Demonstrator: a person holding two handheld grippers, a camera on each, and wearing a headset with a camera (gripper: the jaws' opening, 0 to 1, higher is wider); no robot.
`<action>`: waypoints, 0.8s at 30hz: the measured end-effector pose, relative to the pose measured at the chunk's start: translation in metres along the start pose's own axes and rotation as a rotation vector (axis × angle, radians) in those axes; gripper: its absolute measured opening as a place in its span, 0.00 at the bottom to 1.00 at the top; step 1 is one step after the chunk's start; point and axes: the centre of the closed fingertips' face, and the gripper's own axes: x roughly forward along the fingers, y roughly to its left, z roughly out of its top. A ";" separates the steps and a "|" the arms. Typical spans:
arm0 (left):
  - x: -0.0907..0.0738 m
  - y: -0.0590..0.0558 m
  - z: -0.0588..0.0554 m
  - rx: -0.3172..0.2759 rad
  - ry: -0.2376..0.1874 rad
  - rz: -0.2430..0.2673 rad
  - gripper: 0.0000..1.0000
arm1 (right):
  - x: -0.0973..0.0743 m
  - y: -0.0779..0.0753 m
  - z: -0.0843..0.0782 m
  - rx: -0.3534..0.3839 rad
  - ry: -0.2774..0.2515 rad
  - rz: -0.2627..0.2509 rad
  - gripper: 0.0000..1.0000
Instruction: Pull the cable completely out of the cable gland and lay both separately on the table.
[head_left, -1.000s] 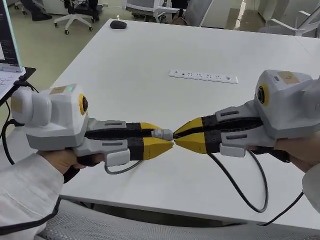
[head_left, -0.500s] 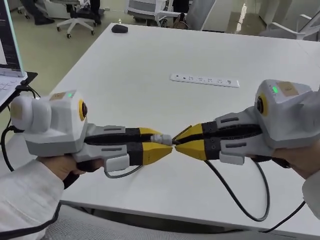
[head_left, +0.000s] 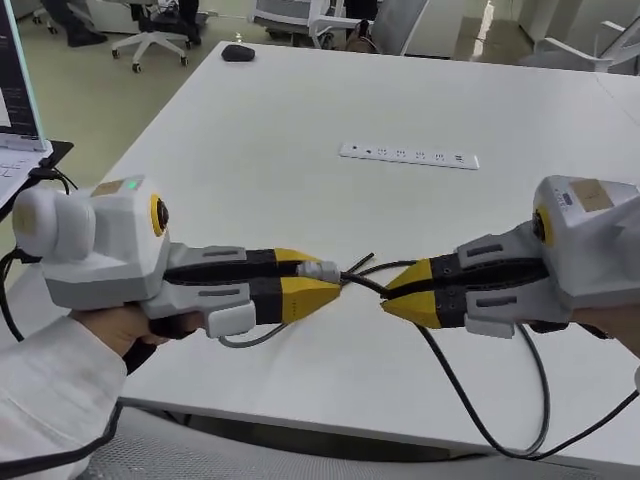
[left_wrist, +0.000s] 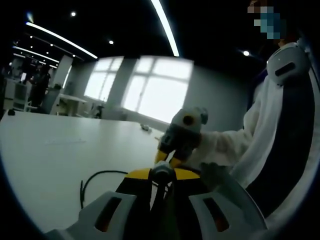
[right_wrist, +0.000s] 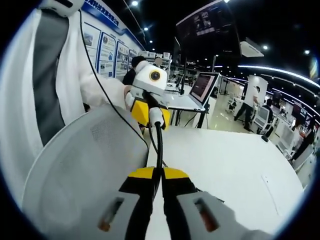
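Your left claw (head_left: 334, 279) clamps the cable gland (head_left: 316, 269); your right claw (head_left: 386, 300) pinches the cable (head_left: 364, 282) beside it; pull straight apart.

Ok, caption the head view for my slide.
Left hand-held gripper holds the cable gland; right hand-held gripper grips the black cable, above a table.

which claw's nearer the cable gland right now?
Left. The left claw is shut on the cable gland itself. The right claw is apart from it, shut on the cable a short way out from the gland.
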 end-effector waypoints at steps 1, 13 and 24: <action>0.000 0.000 0.000 0.000 -0.002 0.001 0.16 | -0.001 0.000 -0.004 0.000 0.013 -0.002 0.03; -0.001 0.000 0.004 -0.010 -0.022 0.001 0.16 | -0.011 0.002 -0.047 0.050 0.099 -0.023 0.03; -0.001 0.001 0.005 -0.012 -0.025 0.002 0.16 | -0.014 0.004 -0.057 0.071 0.116 -0.028 0.03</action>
